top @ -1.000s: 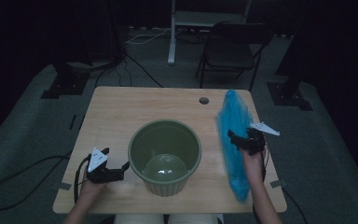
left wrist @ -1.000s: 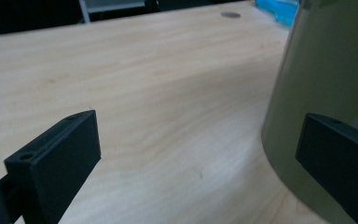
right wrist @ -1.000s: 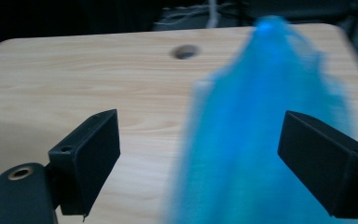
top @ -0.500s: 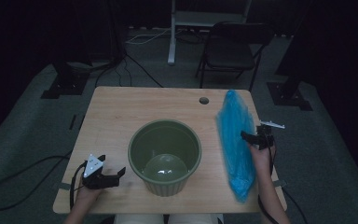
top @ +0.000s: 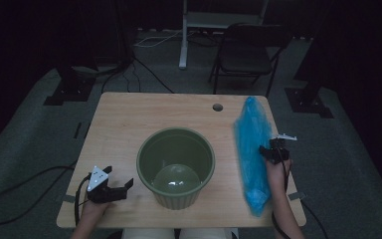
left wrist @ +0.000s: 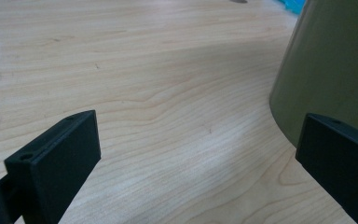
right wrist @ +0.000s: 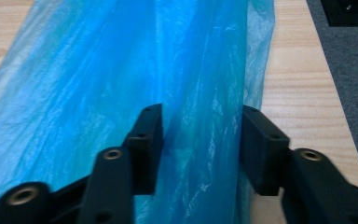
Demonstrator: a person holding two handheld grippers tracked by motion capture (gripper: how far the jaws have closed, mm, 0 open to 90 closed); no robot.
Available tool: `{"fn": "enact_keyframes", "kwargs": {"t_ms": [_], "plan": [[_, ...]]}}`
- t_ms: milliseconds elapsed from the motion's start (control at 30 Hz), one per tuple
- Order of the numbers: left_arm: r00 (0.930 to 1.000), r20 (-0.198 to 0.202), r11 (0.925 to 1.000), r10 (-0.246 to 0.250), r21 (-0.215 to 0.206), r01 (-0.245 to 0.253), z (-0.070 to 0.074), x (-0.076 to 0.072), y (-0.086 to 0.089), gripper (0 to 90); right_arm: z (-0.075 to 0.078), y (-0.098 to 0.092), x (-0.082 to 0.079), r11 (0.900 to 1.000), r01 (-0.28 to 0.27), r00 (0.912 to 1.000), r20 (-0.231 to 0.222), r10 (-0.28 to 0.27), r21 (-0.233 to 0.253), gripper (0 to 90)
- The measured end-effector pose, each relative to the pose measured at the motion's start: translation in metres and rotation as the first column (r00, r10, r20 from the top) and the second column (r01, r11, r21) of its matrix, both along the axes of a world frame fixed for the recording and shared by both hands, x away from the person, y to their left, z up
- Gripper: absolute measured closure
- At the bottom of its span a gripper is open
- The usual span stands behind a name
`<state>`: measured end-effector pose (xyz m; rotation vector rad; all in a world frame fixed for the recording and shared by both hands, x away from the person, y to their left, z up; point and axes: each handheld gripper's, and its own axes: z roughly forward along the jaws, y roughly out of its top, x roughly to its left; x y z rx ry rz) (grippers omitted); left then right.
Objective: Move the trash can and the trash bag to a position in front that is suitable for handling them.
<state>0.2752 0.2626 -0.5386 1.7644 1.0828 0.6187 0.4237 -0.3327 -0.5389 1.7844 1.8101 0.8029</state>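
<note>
Right gripper (top: 270, 151) sits over the blue plastic bag (top: 252, 149), which lies lengthwise along the table's (top: 129, 119) right edge beside the green pot (top: 176, 167). Jaws part-open, straddling a raised fold of film, not yet clamped. Advice: pinch deep into the fold, close fully, lift slowly. Left gripper (top: 117, 191) rests wide open, holding nothing, just left of the pot.
</note>
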Motion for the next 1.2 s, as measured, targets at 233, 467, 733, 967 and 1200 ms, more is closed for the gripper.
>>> {"fn": "enact_keyframes", "kwargs": {"t_ms": [233,467,733,967,1200], "plan": [[0.9998,-0.004,0.9995,-0.022,0.024,0.022,-0.001,-0.004,-0.006,0.3,0.0,0.007,-0.011,0.999,-0.036,0.9993,0.008,0.036,-0.04,75.6],[0.9998,-0.006,0.9996,-0.018,0.02,0.018,-0.001,-0.005,-0.004,0.4,0.001,0.019,-0.021,0.994,-0.105,0.9944,-0.009,0.106,0.025,87.8],[0.9999,0.01,0.9997,-0.003,0.023,0.003,0.001,-0.003,-0.006,0.4,0.013,0.033,-0.054,0.984,-0.161,0.9862,0.052,0.157,0.073,89.2],[0.9993,0.026,0.999,0.028,0.033,-0.029,0.002,-0.002,-0.003,0.4,0.019,0.033,-0.108,0.971,-0.216,0.9739,0.091,0.208,0.099,89.1],[0.9994,0.027,0.9977,0.023,0.063,-0.025,0.0,-0.002,-0.007,0.4,0.012,0.035,-0.164,0.956,-0.242,0.9691,0.092,0.229,0.164,88.1]]}}
